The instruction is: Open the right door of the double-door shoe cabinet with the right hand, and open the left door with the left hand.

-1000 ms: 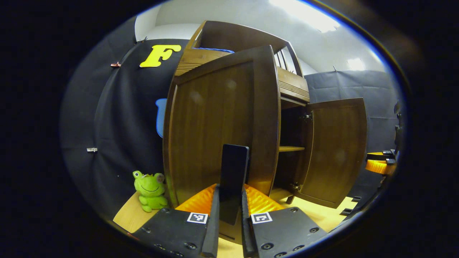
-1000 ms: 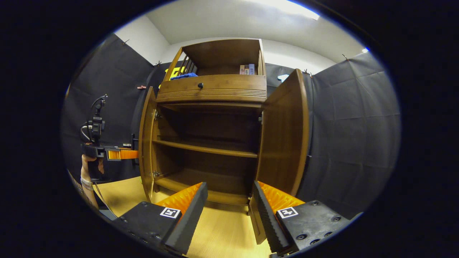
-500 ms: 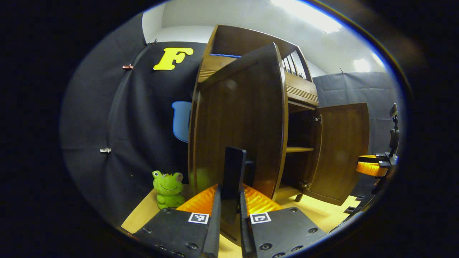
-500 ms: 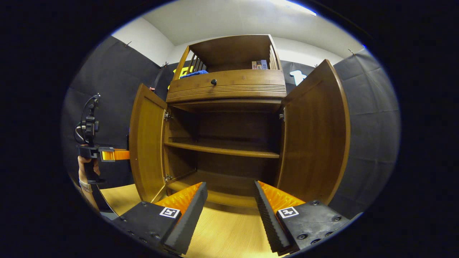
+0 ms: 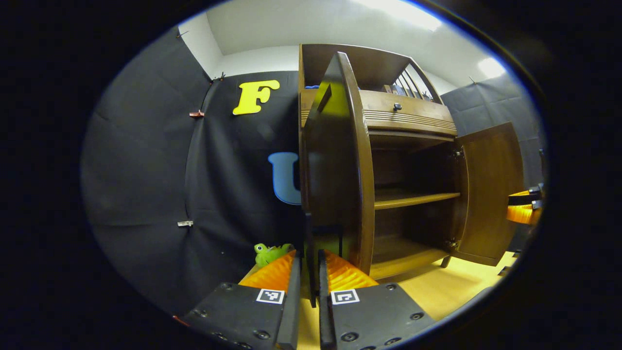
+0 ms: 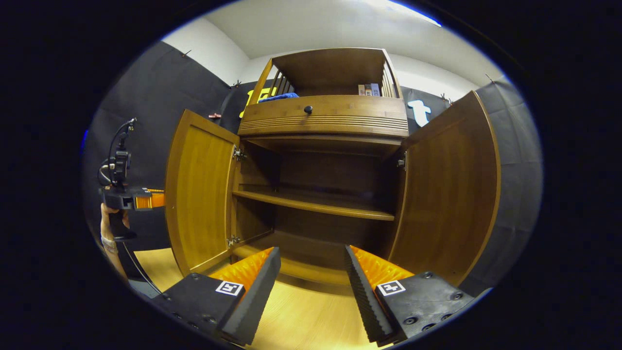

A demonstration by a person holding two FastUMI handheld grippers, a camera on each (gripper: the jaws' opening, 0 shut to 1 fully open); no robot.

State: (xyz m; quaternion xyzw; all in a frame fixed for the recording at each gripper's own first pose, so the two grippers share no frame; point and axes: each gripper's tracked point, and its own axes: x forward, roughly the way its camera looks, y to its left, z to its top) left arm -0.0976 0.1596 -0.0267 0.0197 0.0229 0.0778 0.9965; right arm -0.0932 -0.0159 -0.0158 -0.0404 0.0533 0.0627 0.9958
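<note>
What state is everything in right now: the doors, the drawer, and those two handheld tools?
Left door: swung wide open.
Right door: swung wide open.
Drawer: closed.
Cabinet shelves: bare where they show.
Left tool: fingers nearly together, clamped on the left door's handle.
Right tool: open, holding nothing.

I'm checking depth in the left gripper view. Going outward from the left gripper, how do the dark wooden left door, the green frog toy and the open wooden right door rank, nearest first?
1. Dark wooden left door: edge-on just ahead of the left gripper, its handle between the fingers.
2. Green frog toy: low on the floor, left of that door.
3. Open wooden right door: far right, across the cabinet opening.
</note>
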